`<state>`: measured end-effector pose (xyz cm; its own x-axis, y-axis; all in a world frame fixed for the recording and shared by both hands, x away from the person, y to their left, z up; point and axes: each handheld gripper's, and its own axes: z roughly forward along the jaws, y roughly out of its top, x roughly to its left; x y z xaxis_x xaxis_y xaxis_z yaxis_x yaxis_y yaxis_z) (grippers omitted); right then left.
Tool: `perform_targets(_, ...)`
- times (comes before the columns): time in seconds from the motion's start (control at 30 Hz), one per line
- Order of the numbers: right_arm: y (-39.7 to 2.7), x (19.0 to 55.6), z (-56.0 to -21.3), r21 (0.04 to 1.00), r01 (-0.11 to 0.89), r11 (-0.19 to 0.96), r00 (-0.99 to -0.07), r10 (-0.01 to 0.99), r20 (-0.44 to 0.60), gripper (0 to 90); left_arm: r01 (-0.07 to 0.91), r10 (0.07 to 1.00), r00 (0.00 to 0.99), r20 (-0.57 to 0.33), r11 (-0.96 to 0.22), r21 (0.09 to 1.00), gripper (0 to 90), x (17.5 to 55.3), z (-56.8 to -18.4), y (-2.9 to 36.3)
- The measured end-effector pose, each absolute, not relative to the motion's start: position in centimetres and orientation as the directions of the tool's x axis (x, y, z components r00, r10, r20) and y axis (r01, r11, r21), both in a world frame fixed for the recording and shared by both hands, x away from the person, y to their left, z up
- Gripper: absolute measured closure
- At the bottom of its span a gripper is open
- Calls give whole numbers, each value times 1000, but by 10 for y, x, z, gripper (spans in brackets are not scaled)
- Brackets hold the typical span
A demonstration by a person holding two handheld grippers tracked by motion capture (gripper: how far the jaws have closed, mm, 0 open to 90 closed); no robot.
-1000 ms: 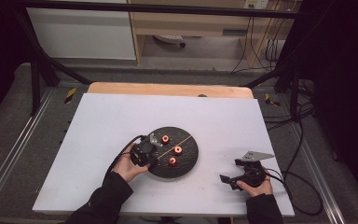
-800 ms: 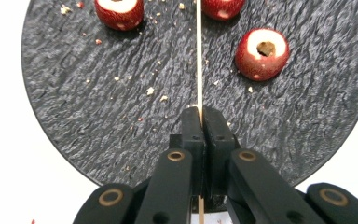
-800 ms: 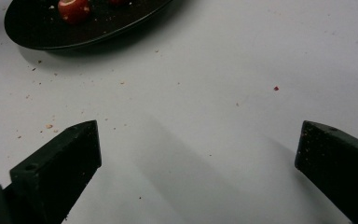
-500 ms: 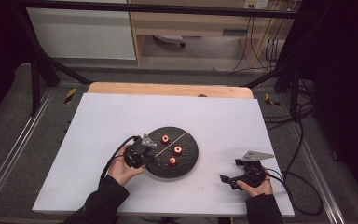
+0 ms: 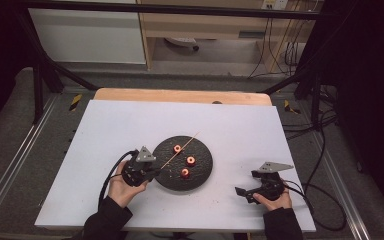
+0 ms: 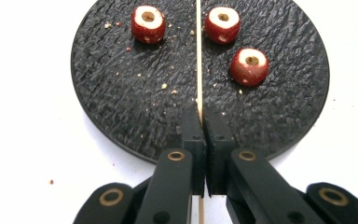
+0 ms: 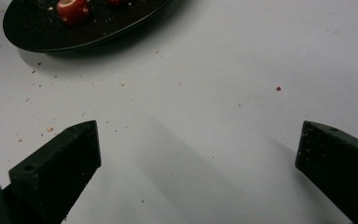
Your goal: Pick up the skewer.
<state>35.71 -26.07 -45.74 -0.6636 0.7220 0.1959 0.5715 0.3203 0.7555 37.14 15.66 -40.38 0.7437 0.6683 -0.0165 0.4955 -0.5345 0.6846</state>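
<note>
the left gripper (image 6: pixel 199 122) had drawn back from the plate (image 5: pixel 202 175) — clamped on a skewer (image 6: pixel 198 56); right gripper (image 7: pixel 198 154) wide apart.

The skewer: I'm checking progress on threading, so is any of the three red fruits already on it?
No, the skewer held by the left gripper is bare, and all three fruits sit loose on the black plate.

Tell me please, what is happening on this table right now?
A person works with a gripper in each hand. The left gripper is shut on a thin wooden skewer, which points out over a black round plate. Three cored red fruit pieces lie on the plate; none is on the skewer yet. The right gripper rests open on the white table, to the right of the plate, holding nothing.
</note>
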Motion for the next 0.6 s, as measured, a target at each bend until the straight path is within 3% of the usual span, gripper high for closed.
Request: perform_targets(0.6, -247, 363, -452, 737, 594, 322, -652, 729, 207, 7, 505, 693, 718, -65, -455, 734, 882, 348, -418, 189)
